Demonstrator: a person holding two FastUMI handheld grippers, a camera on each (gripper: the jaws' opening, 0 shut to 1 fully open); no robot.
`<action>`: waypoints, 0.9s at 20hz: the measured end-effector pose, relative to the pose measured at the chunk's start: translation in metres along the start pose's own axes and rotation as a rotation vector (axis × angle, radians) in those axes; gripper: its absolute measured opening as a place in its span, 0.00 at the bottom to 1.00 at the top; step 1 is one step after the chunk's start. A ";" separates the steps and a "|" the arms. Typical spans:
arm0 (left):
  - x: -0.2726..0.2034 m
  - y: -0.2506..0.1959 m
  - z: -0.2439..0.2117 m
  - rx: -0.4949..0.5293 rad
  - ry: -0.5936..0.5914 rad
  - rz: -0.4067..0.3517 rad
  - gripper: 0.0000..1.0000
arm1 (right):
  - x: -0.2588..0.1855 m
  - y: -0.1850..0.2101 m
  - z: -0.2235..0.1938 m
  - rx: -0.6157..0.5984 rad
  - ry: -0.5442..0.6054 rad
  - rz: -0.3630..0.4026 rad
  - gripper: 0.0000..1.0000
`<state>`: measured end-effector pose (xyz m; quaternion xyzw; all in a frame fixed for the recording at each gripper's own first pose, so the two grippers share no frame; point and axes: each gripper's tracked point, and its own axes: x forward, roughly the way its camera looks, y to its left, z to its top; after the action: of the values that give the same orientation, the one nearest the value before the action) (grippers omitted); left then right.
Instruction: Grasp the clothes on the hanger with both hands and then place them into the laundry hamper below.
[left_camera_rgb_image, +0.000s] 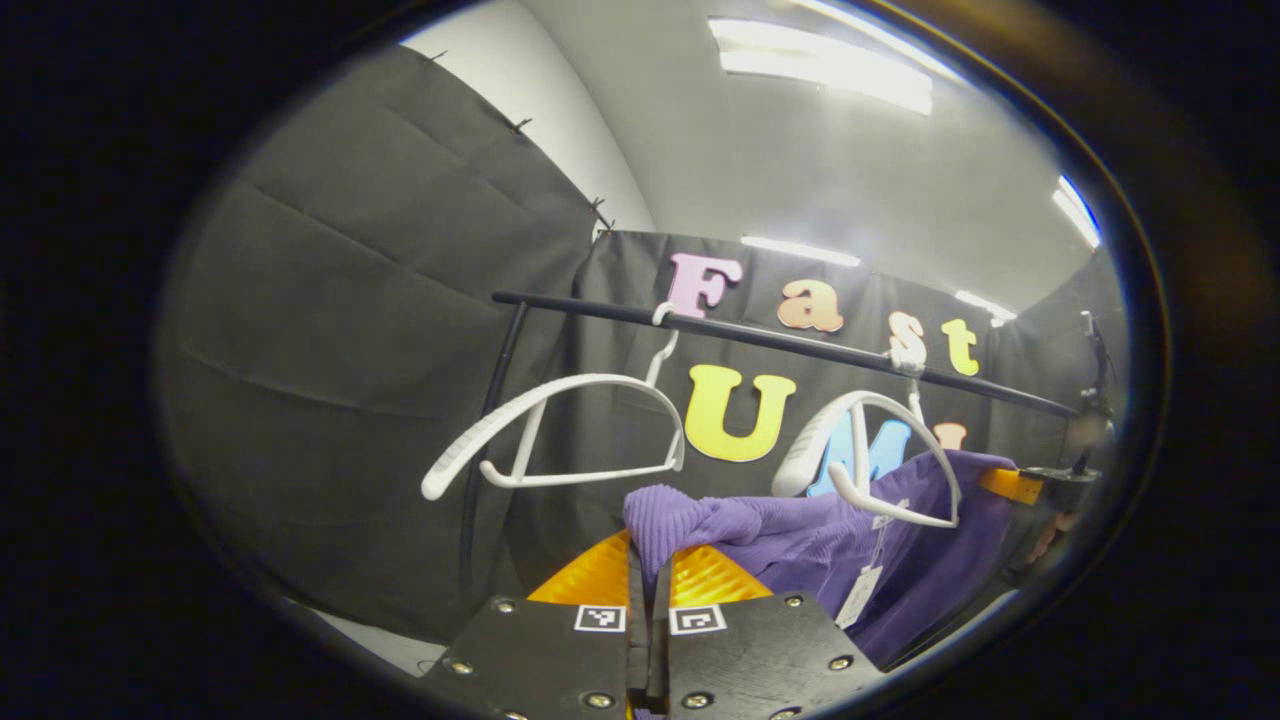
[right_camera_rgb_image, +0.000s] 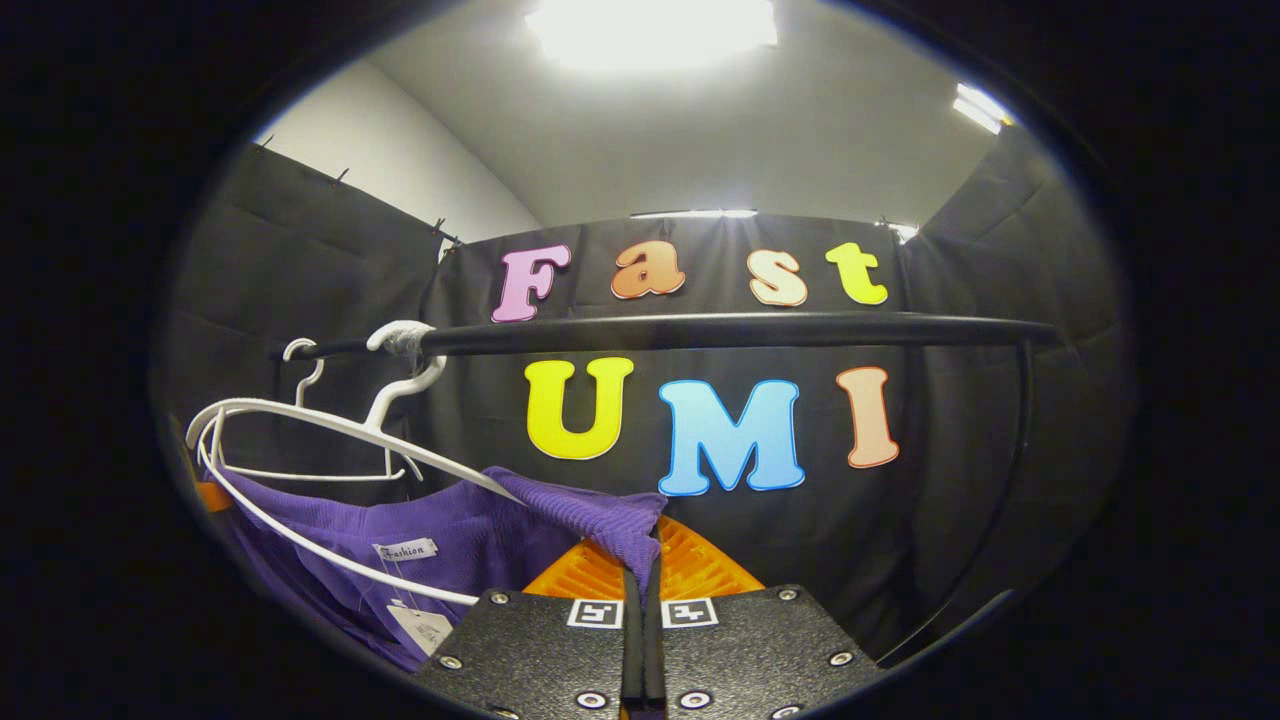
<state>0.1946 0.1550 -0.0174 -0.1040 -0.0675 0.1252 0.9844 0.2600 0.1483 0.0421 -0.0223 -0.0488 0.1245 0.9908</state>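
Note:
A purple knit garment (left_camera_rgb_image: 800, 545) is stretched between both grippers, just below a white hanger (left_camera_rgb_image: 880, 450) that hangs from the black rail (left_camera_rgb_image: 780, 340). My left gripper (left_camera_rgb_image: 650, 560) is shut on one shoulder of the garment. In the right gripper view the same purple garment (right_camera_rgb_image: 470, 545) with its tags runs left from my right gripper (right_camera_rgb_image: 640, 555), which is shut on the other shoulder. The white hanger (right_camera_rgb_image: 330, 440) sits over the cloth there. The other gripper (left_camera_rgb_image: 1040, 490) shows at the far end of the garment in the left gripper view.
A second, bare white hanger (left_camera_rgb_image: 560, 430) hangs further left on the rail. The rail's upright posts (left_camera_rgb_image: 490, 440) (right_camera_rgb_image: 1010, 470) stand at each end. Black cloth walls close in behind and on both sides.

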 end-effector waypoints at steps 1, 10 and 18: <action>0.002 -0.007 -0.002 0.006 0.002 -0.006 0.01 | 0.003 -0.004 0.000 0.004 -0.002 -0.001 0.00; 0.026 -0.065 -0.038 0.001 0.075 -0.037 0.01 | 0.016 -0.068 -0.024 0.003 0.017 -0.084 0.00; 0.023 -0.112 -0.059 0.045 0.111 -0.049 0.01 | 0.017 -0.114 -0.057 0.047 0.058 -0.097 0.00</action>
<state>0.2517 0.0433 -0.0474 -0.0868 -0.0124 0.0964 0.9915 0.3096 0.0407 -0.0068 -0.0003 -0.0183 0.0765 0.9969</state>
